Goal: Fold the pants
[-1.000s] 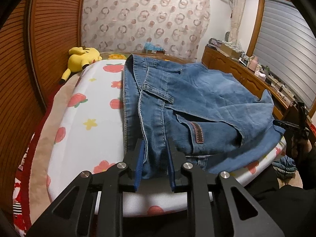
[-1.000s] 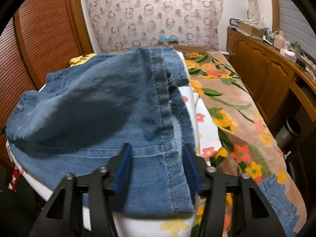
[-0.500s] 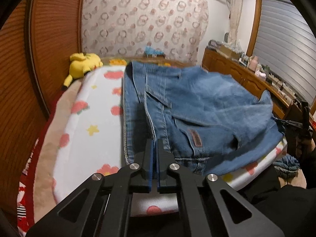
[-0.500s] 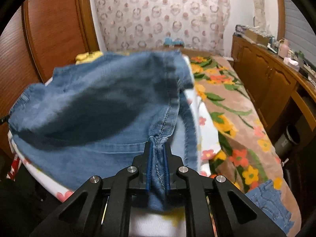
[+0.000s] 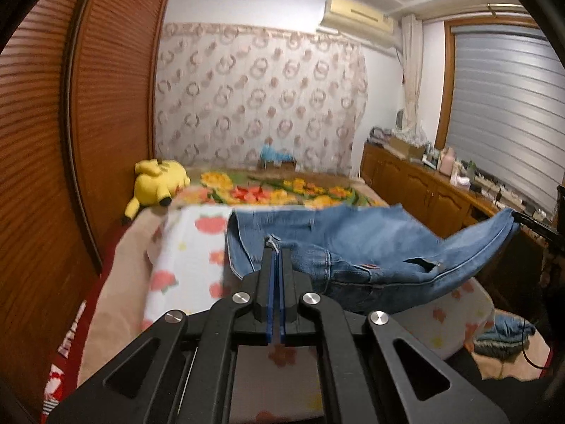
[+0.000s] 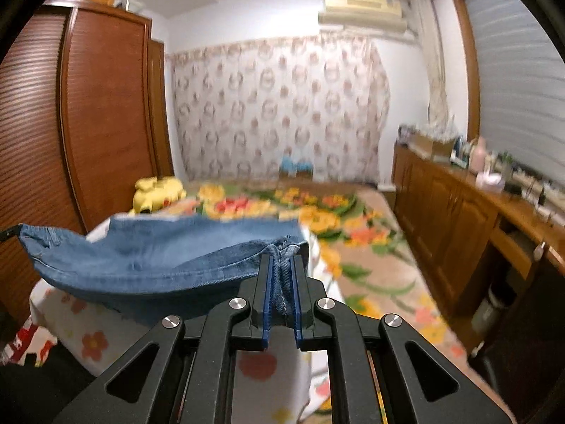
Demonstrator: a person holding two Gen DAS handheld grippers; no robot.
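Note:
The blue denim pants hang stretched between my two grippers above the near end of the bed. My left gripper is shut on one corner of the pants' near edge. My right gripper is shut on the opposite corner, and the pants sag away to the left in that view. The far part of the denim still rests on the white flower-print sheet. The right gripper also shows at the far right of the left wrist view.
A yellow plush toy lies at the bed's far left. A floral blanket covers the bed's right side. Wooden wardrobe doors stand to the left and a wooden sideboard with clutter to the right.
Both grippers closed on the near edge of the pants, then lifted it up off the bed. The views now look higher, across the room.

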